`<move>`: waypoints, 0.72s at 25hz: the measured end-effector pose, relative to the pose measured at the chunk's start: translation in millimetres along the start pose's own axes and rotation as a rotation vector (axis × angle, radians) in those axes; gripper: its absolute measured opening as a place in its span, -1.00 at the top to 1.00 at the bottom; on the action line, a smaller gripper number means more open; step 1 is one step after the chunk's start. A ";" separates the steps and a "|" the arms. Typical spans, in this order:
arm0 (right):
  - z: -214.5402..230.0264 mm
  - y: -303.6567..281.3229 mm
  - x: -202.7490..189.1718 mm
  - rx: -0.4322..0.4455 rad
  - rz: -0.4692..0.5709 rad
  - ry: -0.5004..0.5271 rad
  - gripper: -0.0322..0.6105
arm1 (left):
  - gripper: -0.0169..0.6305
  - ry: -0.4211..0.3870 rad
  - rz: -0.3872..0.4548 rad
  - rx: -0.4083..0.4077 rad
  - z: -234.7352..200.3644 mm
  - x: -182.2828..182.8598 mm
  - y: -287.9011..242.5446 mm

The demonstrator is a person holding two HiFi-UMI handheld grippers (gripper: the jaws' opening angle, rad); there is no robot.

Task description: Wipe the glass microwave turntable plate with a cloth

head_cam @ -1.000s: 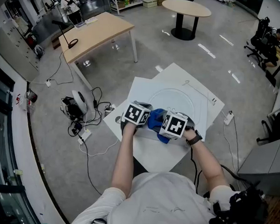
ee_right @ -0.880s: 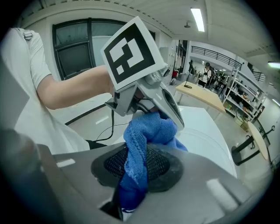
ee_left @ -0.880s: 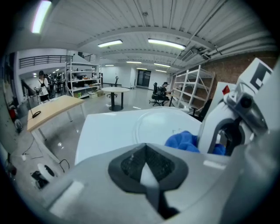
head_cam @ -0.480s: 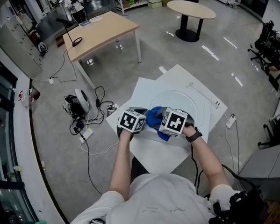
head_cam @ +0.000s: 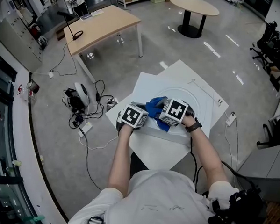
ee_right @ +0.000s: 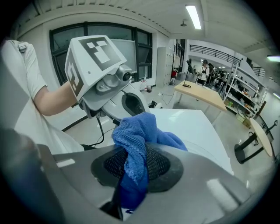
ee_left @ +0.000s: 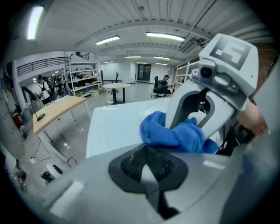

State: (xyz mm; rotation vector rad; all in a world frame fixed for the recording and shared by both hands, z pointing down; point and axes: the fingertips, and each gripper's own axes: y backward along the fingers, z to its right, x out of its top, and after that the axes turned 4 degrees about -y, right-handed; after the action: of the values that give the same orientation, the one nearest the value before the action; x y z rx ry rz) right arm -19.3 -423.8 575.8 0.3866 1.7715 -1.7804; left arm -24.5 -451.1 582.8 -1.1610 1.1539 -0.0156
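Grey workshop floor spreads round the white table [head_cam: 156, 154], where the glass plate [head_cam: 199, 100] lies flat towards the far right. The right gripper [ee_right: 133, 168] is clamped on the blue cloth [head_cam: 155, 107], a bunched fold caught between its pads and the rest spilling out ahead. The left gripper [ee_left: 148, 164] has its jaws pressed together with nothing between them and sits just beside the cloth, at the plate's near-left edge.

A second ago the right gripper was slightly nearer than the left one. Now it has pushed farther, and the cloth has gone with it from the plate's near rim a little way onto the glass. The left gripper has hardly shifted. That reads as a wiping stroke under way on the near-left part, while the left gripper seems to steady the rim. The far and right parts of the plate probably have yet to be wiped.
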 end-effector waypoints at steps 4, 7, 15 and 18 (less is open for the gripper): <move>12.8 -0.4 3.9 0.012 0.017 -0.027 0.59 | 0.95 -0.001 -0.004 -0.002 -1.2 0.8 -0.5; 20.3 -0.1 9.2 0.007 0.024 -0.043 0.59 | 0.95 0.003 -0.005 -0.005 -2.1 -0.6 1.0; 79.4 9.0 10.2 -0.203 0.069 -0.131 0.60 | 0.95 -0.010 -0.003 0.005 -1.9 -2.4 0.6; 90.1 17.3 -0.2 -0.243 0.030 -0.158 0.59 | 0.95 -0.019 0.000 0.001 -1.7 -2.5 1.7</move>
State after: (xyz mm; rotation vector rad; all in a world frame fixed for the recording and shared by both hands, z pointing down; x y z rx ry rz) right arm 9.0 -510.8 568.4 0.1666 1.8309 -1.5078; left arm -27.7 -450.1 583.5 -1.1585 1.1372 -0.0056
